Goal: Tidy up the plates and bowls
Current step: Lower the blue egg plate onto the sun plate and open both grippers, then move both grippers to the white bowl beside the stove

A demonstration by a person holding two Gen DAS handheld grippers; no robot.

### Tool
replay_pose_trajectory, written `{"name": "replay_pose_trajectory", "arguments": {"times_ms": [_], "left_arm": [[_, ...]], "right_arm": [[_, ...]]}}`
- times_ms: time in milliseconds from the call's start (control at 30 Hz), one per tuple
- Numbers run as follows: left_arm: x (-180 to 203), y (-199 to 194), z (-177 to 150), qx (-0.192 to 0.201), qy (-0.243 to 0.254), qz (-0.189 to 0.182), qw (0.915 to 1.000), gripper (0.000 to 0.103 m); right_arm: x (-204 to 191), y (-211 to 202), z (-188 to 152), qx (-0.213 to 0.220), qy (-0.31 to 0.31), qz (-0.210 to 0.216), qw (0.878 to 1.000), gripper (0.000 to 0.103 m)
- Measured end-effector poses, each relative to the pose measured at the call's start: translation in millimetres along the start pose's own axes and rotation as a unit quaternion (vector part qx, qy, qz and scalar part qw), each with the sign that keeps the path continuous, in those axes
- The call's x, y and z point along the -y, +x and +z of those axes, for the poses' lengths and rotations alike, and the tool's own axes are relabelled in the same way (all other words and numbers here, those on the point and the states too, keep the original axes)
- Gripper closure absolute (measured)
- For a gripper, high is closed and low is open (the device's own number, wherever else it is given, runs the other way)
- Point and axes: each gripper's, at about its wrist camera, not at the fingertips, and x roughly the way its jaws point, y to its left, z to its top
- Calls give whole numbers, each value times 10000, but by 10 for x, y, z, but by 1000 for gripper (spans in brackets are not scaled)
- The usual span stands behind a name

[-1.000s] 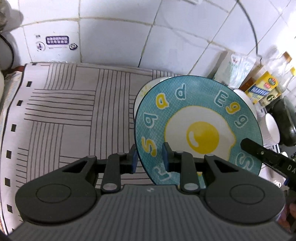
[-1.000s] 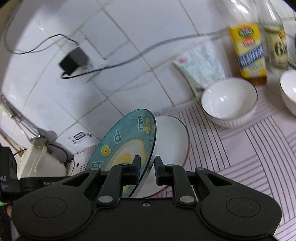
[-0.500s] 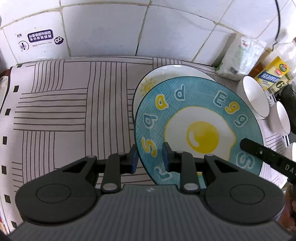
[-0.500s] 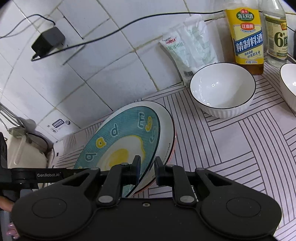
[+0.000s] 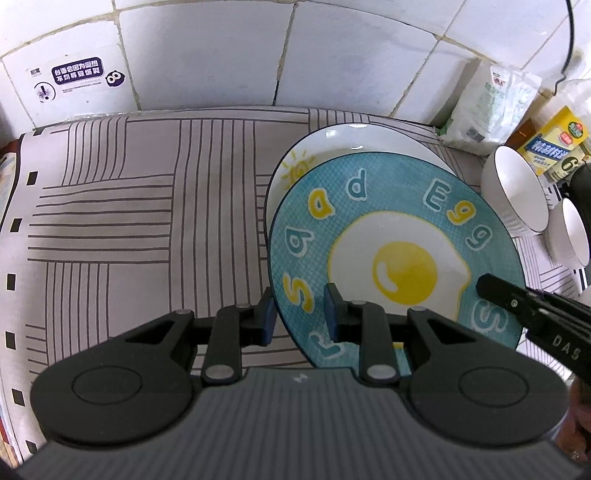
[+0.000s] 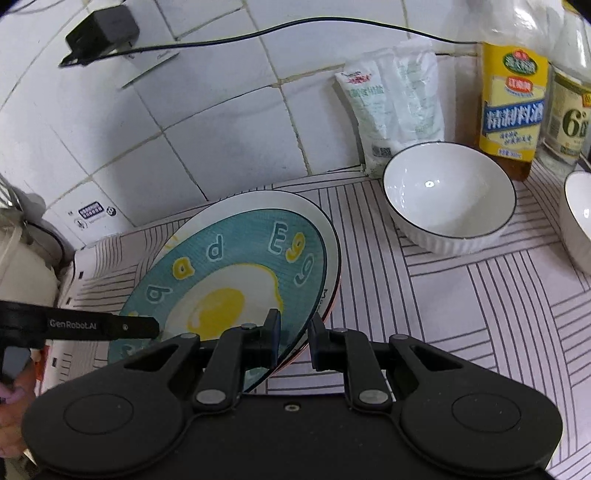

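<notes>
A teal plate point(image 5: 388, 229) painted with a fried egg and letters hangs slightly tilted just over a white plate point(image 5: 351, 140) that lies on the striped mat. My left gripper point(image 5: 299, 317) is shut on the teal plate's near rim, one pad above and one below. My right gripper point(image 6: 295, 339) is shut on the opposite rim of the teal plate point(image 6: 236, 280). The white plate point(image 6: 258, 201) shows only as a crescent behind it. Whether the two plates touch at the far side I cannot tell.
Two white bowls point(image 6: 448, 192) point(image 6: 576, 214) stand on the mat to the right. Behind them are a white bag point(image 6: 395, 107) and bottles point(image 6: 511, 96) against the tiled wall. A charger and cable point(image 6: 99, 31) hang on the wall. A white appliance point(image 6: 22, 266) stands at the far left.
Both grippers have brought the teal plate down and flatter, from steeply tilted to nearly level over the white plate. Both grips are unchanged.
</notes>
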Motion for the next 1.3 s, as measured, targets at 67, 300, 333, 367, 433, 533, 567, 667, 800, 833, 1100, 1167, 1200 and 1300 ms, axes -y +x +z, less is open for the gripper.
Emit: {"name": "replay_pose_trajectory", "arguments": {"times_ms": [67,300,333,367,433,533,567,667,800,833,1100,1167,1200,1300], "left_arm": [[-3,17,3,-43,-92,-21,9999,79],[32,50,-46,-71,-333,-33,9994,79],[44,55,-47,-55,-324,-1,9995,79],[50,59,-51,-38,-340,23,9994,79],[50,62,-54,-20,-376,44,9993,79],[44,59,-72,21,-433,55,9990,79],[43,60,-78,39,-450,58,9990,79],[38,57,-97,89,-528,72,9985,79],[57,89,-116,191,-538,98,9983,77],[66,86,-126,216,-531,95,9983,76],[180,-37,-187,290,-454,192,9984,73],[274,-81,-222,199,-263,342,9989,68],[318,-109,-244,171,-200,455,9986,66],[429,-248,-308,184,-97,524,9984,62]], "right_arm": [[-70,27,6,-5,-270,-152,9995,77],[-205,110,-19,188,-999,-732,9921,71],[-182,122,-9,186,-963,-707,9927,71],[-168,133,-4,198,-947,-687,9929,71],[-158,158,7,215,-911,-682,9933,70],[-187,193,-5,266,-1046,-771,9912,67],[-202,210,-19,306,-1116,-808,9900,66],[-256,251,-61,428,-1340,-952,9855,65],[-312,317,-123,565,-1653,-1168,9777,64],[-311,318,-129,609,-1659,-1156,9775,64],[-123,43,-97,628,-1132,-513,9903,63],[-59,-87,-100,643,-990,-458,9920,59],[-22,-160,-100,639,-888,-504,9927,56],[55,-351,-112,521,-689,-619,9943,54]]}}
